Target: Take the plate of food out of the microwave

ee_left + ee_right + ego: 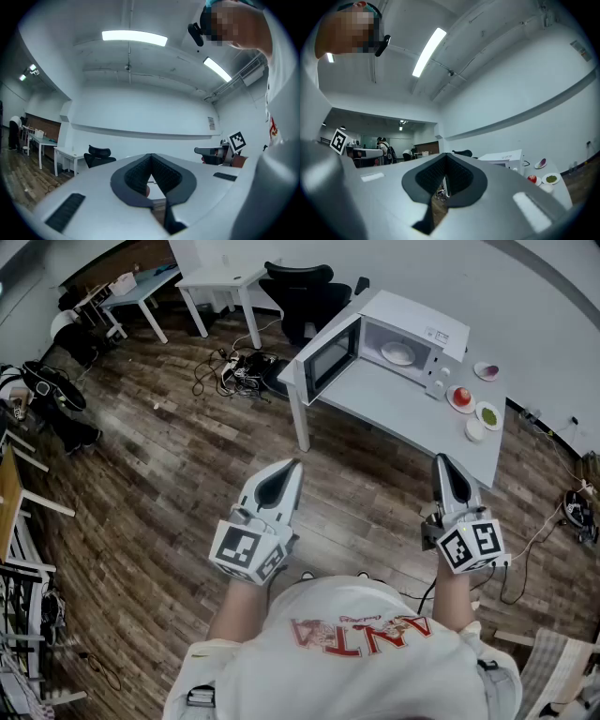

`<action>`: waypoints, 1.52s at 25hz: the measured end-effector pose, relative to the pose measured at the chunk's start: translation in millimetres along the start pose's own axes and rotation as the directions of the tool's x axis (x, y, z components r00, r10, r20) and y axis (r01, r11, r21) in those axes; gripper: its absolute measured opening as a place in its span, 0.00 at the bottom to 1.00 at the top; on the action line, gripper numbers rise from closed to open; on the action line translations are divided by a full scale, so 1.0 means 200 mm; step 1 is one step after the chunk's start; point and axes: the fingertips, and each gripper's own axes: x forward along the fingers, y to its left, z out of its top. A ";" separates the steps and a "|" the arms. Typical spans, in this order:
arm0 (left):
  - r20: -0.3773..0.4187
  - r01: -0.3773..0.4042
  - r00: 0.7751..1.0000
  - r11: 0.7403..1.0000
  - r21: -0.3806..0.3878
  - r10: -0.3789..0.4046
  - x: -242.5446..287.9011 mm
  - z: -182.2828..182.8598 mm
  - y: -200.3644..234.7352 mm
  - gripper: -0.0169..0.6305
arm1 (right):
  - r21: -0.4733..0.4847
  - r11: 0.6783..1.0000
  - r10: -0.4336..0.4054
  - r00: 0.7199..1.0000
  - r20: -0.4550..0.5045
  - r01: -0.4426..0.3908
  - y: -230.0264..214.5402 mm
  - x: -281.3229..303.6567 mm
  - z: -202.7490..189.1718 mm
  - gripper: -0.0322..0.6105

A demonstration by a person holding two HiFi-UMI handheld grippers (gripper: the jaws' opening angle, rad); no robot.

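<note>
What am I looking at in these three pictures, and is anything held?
No robot here: a person holds a two-jaw gripper in each hand. One picture looks down from a head camera; the other two come from cameras riding on the grippers. The left gripper and right gripper both have jaws together, holding nothing. Ahead, on a white table, a microwave stands with its door open and a plate inside. Beside it sit small dishes of food.

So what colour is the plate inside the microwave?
The plate is white; the head view shows it best.
</note>
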 end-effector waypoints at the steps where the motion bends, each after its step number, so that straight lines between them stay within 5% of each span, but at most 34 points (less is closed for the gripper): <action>1: 0.001 0.002 1.000 1.000 -0.003 -0.002 0.00 -0.01 0.00 0.03 | 0.000 1.000 0.004 1.000 0.000 -0.004 0.01 0.00 0.00 0.05; 17: -0.015 0.063 0.998 0.997 -0.046 -0.064 0.05 -0.05 -0.07 0.03 | 0.066 0.997 -0.033 0.999 0.035 0.031 -0.03 -0.13 0.02 0.05; 32: -0.019 0.109 0.994 0.993 -0.037 -0.109 -0.05 -0.09 0.18 0.03 | 0.133 0.990 -0.051 0.998 0.039 0.046 0.20 0.00 -0.07 0.05; 38: -0.025 0.127 0.991 0.988 -0.085 -0.129 -0.02 -0.17 0.28 0.03 | 0.147 0.987 -0.057 0.998 -0.036 0.062 0.22 0.09 -0.19 0.05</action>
